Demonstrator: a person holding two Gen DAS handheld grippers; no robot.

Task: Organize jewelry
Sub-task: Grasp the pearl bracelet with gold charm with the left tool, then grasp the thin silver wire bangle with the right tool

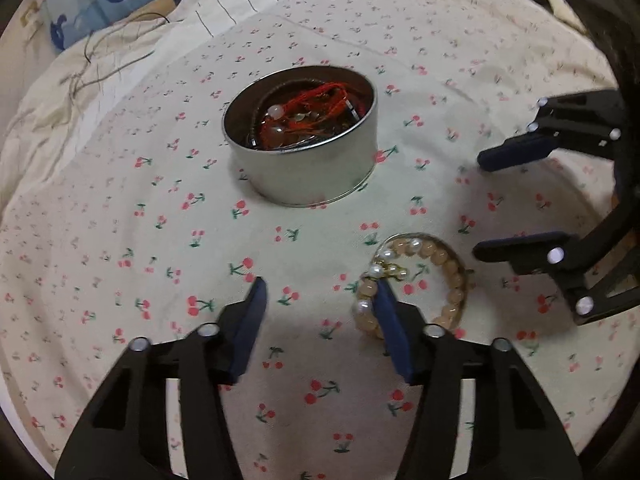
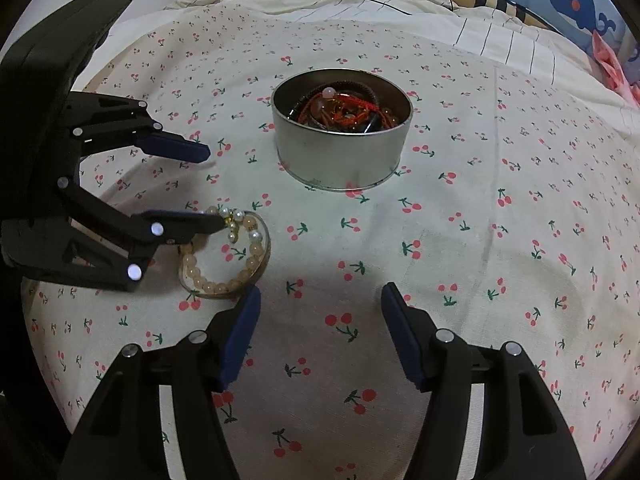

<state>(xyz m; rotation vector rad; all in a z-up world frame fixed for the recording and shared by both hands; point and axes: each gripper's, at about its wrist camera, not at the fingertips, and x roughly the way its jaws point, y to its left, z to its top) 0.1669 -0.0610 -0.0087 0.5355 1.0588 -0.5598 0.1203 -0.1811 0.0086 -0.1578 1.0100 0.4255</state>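
Gaping left gripper (image 1: 322,286) touching bracelet (image 1: 416,284)

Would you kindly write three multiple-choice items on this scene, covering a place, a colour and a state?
1. Where does the beaded bracelet lie?
A. in the tin
B. on the cherry-print sheet
C. on the pillow

2. What colour are the cords in the round tin?
A. red
B. green
C. yellow

3. How is the right gripper?
A. shut on the bracelet
B. shut, holding nothing
C. open

Answers: 1 B, it rests on the sheet beside the left gripper; 2 A, red cords fill the tin; 3 C, its fingers stand wide apart over bare cloth.
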